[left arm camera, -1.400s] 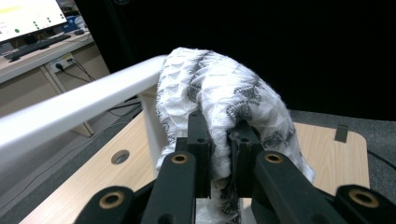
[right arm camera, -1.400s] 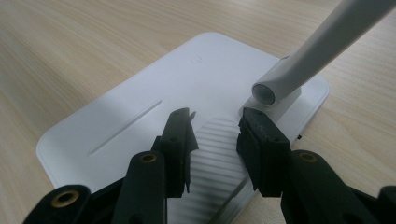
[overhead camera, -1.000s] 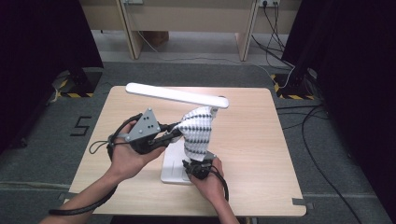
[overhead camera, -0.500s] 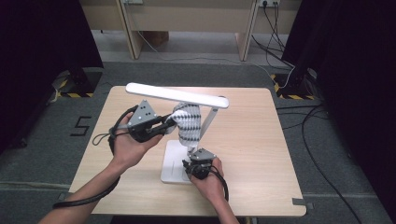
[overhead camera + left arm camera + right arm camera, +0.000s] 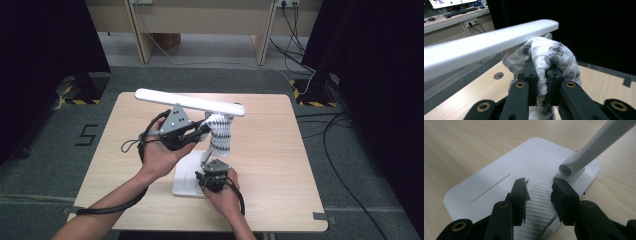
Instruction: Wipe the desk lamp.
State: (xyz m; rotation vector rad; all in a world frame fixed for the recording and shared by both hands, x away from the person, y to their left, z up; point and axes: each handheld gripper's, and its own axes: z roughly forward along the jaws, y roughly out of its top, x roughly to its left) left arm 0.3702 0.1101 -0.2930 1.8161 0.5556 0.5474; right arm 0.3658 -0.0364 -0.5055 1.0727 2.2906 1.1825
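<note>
Since a second ago I see the left gripper (image 5: 202, 129) carried away from me toward 12 o'clock, cloth (image 5: 219, 135) along with it, now up just under the lamp bar (image 5: 190, 101). Right gripper (image 5: 212, 181) unmoved.

Nearest me, at 6 o'clock on the table (image 5: 280, 150): right gripper sits low over the lamp base (image 5: 186, 176). In the right gripper view its jaws stand partly apart above the ribbed patch of the base (image 5: 506, 165), nothing between them; whether the pads touch the plate I cannot tell. Lamp stem (image 5: 596, 142) hinges off the base just past the jaws, at 1 o'clock.

Next out: stem rises from the base, cloth hanging down along it.

Further, at 10 o'clock from the base: left gripper held high, jaws narrow and pinching the cloth. Left gripper view confirms a fold of patterned white cloth (image 5: 549, 57) squeezed between both pads (image 5: 530, 75), rest bunched above them.

Farthest: bar (image 5: 486, 45) crosses just above the cloth, close to it; contact I cannot tell.
</note>
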